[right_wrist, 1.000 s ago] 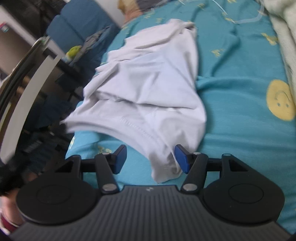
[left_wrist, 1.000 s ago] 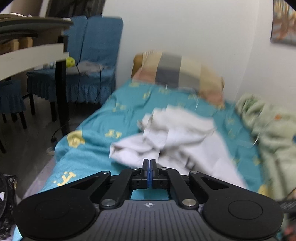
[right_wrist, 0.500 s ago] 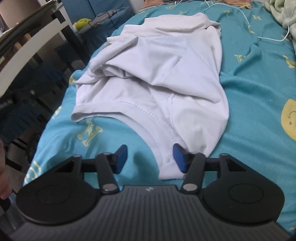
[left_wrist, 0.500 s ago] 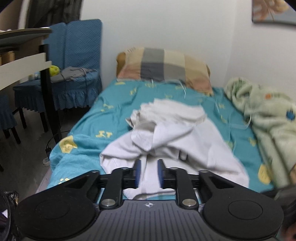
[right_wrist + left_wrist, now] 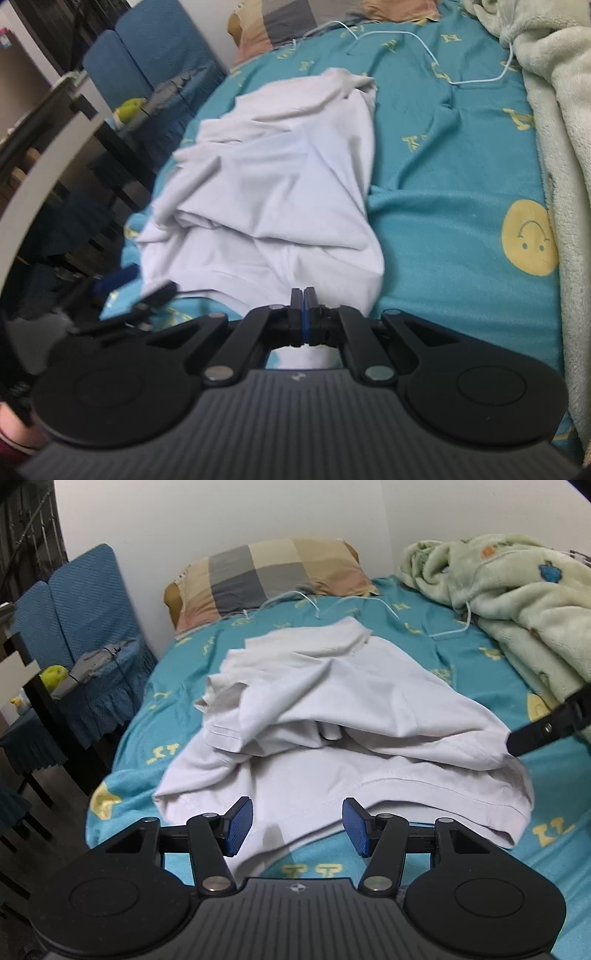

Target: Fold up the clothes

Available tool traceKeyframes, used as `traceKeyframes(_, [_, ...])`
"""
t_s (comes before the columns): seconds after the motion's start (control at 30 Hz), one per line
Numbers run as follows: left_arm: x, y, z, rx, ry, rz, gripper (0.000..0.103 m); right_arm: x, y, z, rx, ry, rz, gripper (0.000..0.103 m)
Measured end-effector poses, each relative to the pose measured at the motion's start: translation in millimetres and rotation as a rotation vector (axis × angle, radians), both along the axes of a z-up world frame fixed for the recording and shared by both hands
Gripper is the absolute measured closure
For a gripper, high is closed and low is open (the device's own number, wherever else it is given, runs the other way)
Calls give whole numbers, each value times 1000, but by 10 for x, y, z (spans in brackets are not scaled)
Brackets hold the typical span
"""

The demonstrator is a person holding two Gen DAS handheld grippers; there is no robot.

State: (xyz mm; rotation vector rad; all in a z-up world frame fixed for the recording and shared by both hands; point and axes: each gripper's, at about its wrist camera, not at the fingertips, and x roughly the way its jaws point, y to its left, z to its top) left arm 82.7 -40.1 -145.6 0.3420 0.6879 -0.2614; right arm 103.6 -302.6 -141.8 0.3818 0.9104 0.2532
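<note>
While the right claw, open a second ago, is now pinching the white T-shirt hem near the bed's foot edge, the left claw is opening over the hem, not yet gripping.

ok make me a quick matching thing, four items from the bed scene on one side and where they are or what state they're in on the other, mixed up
Things
1. white t-shirt
2. checked pillow
3. green blanket
4. right gripper

Places or states
A. heaped along the right side of the bed
B. shut on the shirt's hem
C. at the head of the bed, against the wall
D. crumpled in the middle of the teal sheet

Pairs: 1-D, 2-C, 3-A, 4-B
</note>
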Motion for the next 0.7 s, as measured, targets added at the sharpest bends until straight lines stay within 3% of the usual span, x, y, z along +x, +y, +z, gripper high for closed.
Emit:
traceKeyframes(0.17, [68, -75, -120, 40, 23, -13, 46, -7, 39, 67, 55, -7, 23, 98])
traceKeyframes(0.47, [131, -182, -290, 93, 45, -60, 45, 22, 23, 32, 55, 9, 14, 97])
traceKeyframes(0.7, [206, -222, -324, 74, 25, -68, 46, 31, 81, -30, 35, 21, 41, 96])
